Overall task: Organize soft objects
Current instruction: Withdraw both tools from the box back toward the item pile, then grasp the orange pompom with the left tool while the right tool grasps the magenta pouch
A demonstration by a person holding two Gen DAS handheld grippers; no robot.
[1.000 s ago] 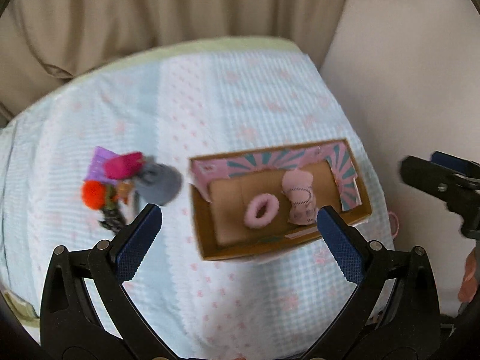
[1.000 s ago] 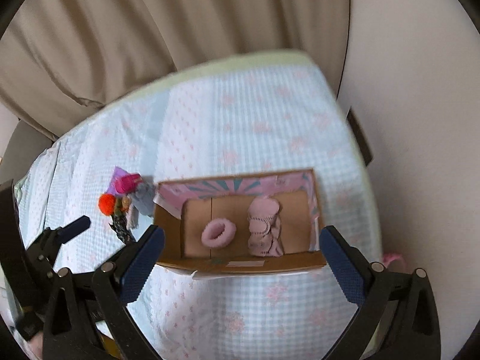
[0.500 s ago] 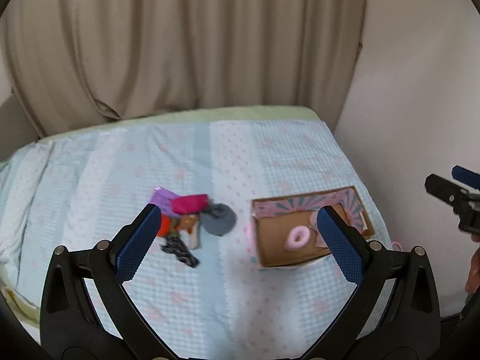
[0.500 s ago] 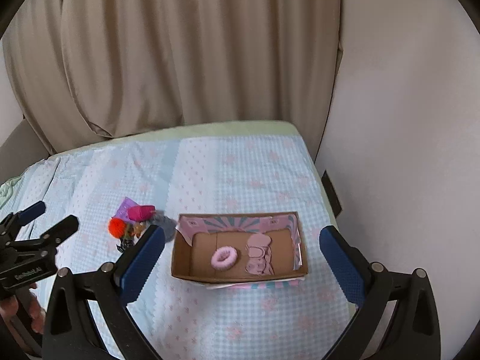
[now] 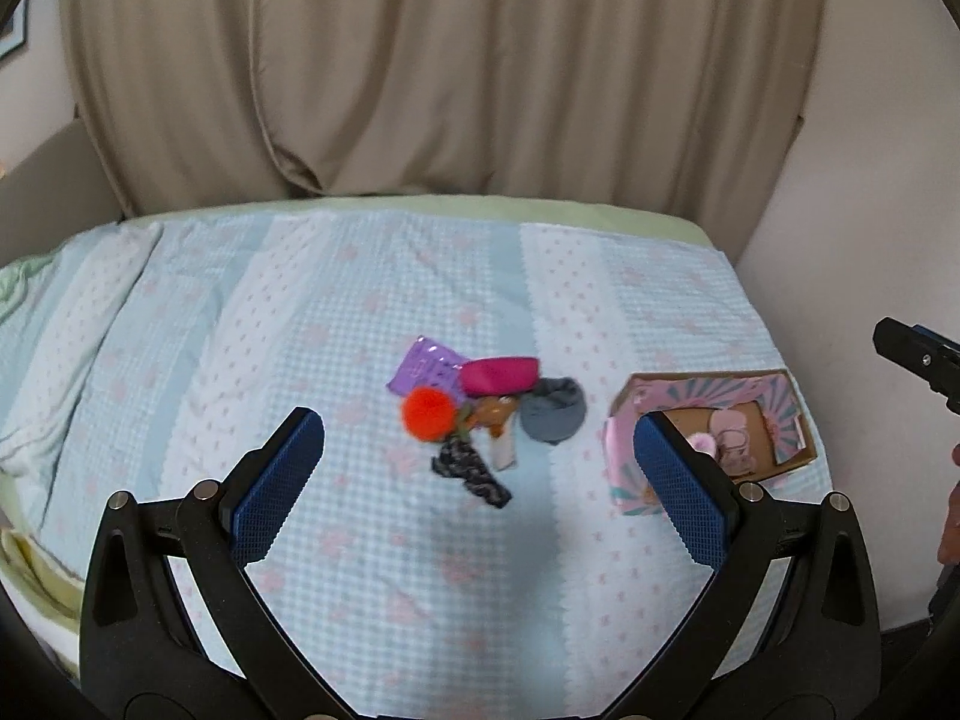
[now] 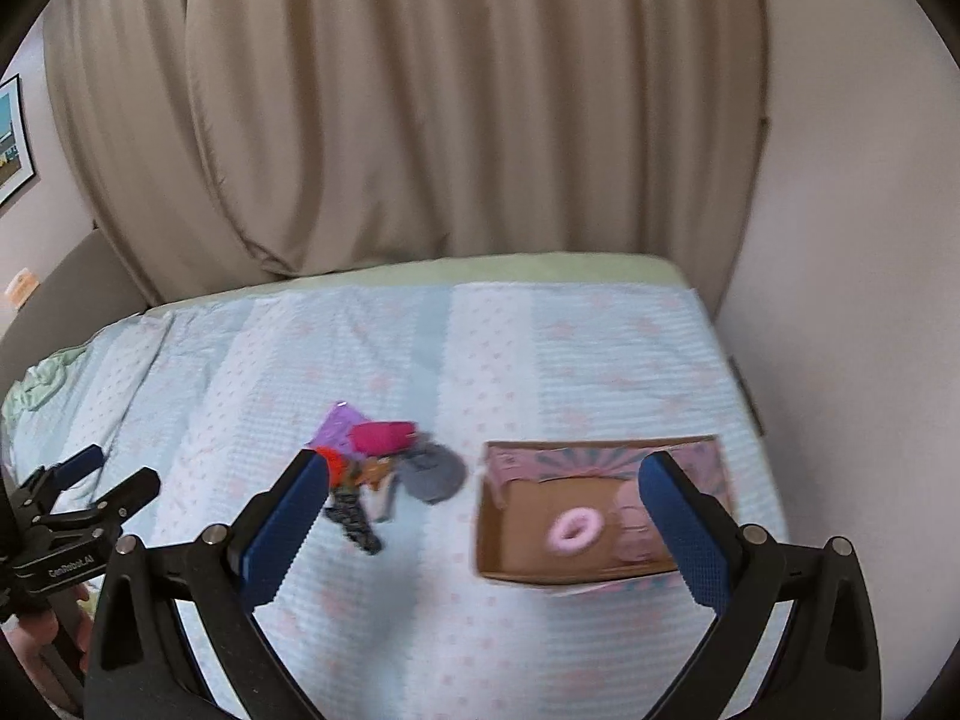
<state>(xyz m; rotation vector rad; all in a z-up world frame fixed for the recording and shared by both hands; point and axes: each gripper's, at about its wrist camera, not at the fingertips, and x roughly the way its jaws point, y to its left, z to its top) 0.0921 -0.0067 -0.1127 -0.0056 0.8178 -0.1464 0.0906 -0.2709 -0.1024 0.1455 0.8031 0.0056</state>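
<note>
A pile of small soft things lies on the bed: an orange pompom [image 5: 427, 414], a magenta pouch [image 5: 498, 374], a purple packet [image 5: 423, 365], a grey cloth [image 5: 552, 417] and a dark patterned band [image 5: 471, 471]. The pile also shows in the right wrist view [image 6: 378, 468]. To its right stands an open cardboard box [image 6: 516, 540] with a pink scrunchie [image 6: 577, 531] and a pink fabric item [image 5: 735, 444] inside. My left gripper [image 5: 474, 480] is open and empty above the bed, near the pile. My right gripper [image 6: 480, 534] is open and empty, in front of the box.
A light blue quilt with pink dots [image 5: 300, 312] covers the bed. Beige curtains [image 5: 420, 72] hang behind it. A white wall [image 6: 852, 240] runs close along the bed's right side. A framed picture [image 6: 12, 138] hangs at the far left.
Both grippers have pulled back and tilted up from looking down at the box. The left view has swung left, so the pile now sits between its fingers. Both stay open.
</note>
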